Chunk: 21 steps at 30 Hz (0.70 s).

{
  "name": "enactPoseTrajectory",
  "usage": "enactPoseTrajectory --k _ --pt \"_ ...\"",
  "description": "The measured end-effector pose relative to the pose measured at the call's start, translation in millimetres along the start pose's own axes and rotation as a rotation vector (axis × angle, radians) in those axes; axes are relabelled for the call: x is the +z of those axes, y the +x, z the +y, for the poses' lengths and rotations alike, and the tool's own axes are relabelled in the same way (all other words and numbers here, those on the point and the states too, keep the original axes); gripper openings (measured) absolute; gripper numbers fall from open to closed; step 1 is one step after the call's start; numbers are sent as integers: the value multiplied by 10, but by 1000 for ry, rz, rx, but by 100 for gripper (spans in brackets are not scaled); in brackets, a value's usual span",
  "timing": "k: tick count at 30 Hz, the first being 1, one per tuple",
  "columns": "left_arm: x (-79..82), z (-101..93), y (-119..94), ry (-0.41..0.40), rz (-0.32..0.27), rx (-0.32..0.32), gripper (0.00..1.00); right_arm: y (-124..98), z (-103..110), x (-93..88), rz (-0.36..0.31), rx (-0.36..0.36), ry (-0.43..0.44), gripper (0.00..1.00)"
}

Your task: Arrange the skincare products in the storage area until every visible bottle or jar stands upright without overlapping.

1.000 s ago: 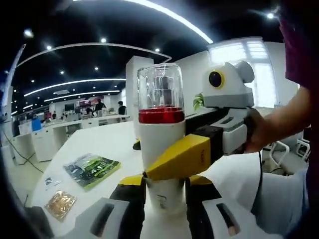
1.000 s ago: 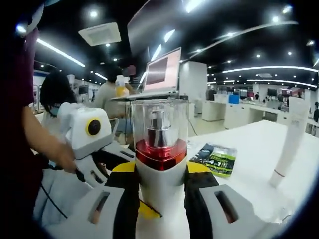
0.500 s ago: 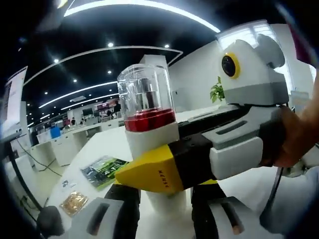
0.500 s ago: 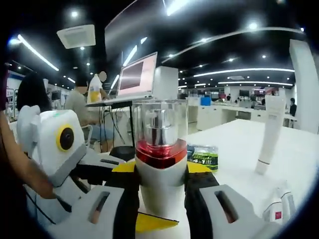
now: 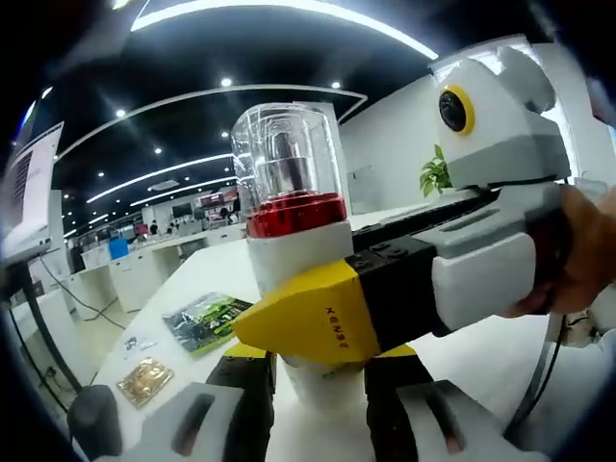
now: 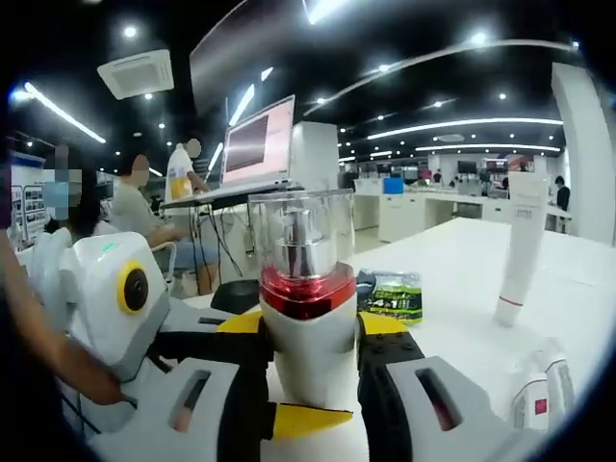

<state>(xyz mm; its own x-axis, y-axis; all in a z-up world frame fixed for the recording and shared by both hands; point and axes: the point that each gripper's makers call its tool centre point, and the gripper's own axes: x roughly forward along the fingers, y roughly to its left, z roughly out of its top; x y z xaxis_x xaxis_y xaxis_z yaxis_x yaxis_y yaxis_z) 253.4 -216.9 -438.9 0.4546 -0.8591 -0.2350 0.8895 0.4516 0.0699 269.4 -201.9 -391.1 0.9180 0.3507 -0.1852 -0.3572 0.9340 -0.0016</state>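
the white pump bottle with a red collar and clear domed cap (image 5: 294, 231) stands upright, held over the white tabletop (image 5: 207, 279) between both grippers. the left gripper view alone shows a gold foil sachet (image 5: 145, 381) near the tabletop's near-left edge, a small potted plant (image 5: 435, 175) at its far side, and a hand (image 5: 582, 255) gripping the right gripper's white body. the right gripper view alone shows a tall white tube (image 6: 519, 245) standing upright toward the far right edge, a small white bottle with a red label (image 6: 539, 395) at the near right, and an open laptop (image 6: 252, 144) behind. a green printed packet (image 5: 205, 320) lies flat in both.

against half a second ago, the bottle's cap sits a little higher in the left gripper view, and the right gripper's yellow jaw looms slightly lower and larger.

the left gripper (image 5: 315, 404) has its jaws closed narrowly on the bottle's white base. the right gripper (image 6: 310, 385) clamps the white body just under the red collar.
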Motion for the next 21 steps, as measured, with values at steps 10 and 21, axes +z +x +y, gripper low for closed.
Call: enactPoseTrajectory --k 10,21 --pt "-7 -4 -15 -4 -7 0 34 19 -5 -8 31 -46 -48 32" --pt "8 -27 6 18 17 -7 34 -5 -62 -4 22 -83 -29 30"
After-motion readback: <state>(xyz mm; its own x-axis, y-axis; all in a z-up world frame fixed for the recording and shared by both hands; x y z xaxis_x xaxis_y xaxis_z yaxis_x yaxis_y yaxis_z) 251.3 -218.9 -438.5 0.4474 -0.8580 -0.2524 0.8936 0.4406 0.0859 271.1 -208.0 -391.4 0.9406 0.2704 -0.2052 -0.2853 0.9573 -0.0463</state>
